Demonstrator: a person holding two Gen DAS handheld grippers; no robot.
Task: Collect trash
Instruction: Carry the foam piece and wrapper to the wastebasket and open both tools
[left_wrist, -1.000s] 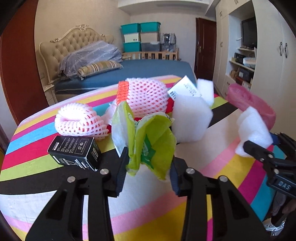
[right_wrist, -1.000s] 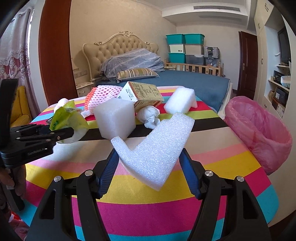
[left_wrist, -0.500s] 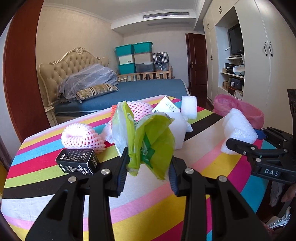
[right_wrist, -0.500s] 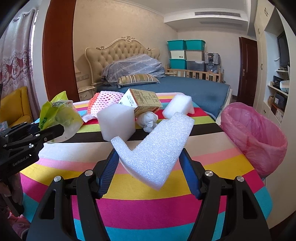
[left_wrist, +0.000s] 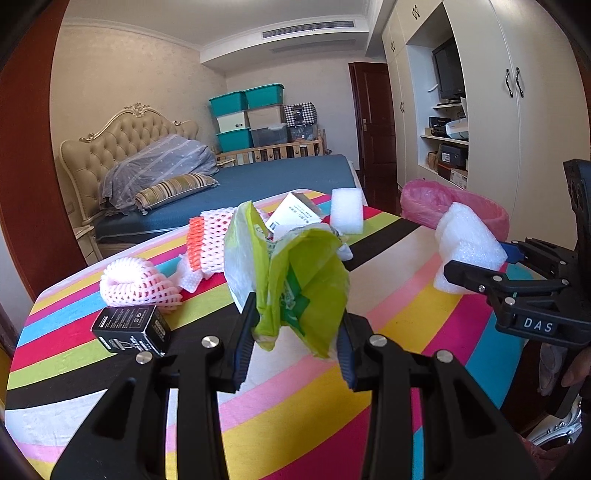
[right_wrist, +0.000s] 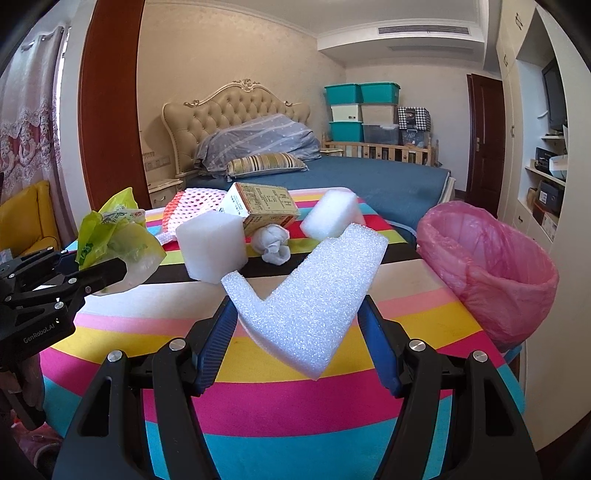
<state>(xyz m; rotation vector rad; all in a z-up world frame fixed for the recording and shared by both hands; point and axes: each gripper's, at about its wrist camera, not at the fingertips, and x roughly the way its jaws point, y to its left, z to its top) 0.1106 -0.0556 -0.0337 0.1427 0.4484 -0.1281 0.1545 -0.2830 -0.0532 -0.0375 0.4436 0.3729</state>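
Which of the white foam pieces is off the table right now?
The L-shaped foam piece, clamped in the right gripper. The foam cube and the foam block behind it both sit on the striped table.

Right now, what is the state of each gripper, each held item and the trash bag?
Left gripper: shut on the green wrapper.
Green wrapper: crumpled, held above the table.
Right gripper: shut on the foam piece.
Foam piece: L-shaped, held above the table.
Pink trash bag: open, beside the table.
Table: trash lies on it.
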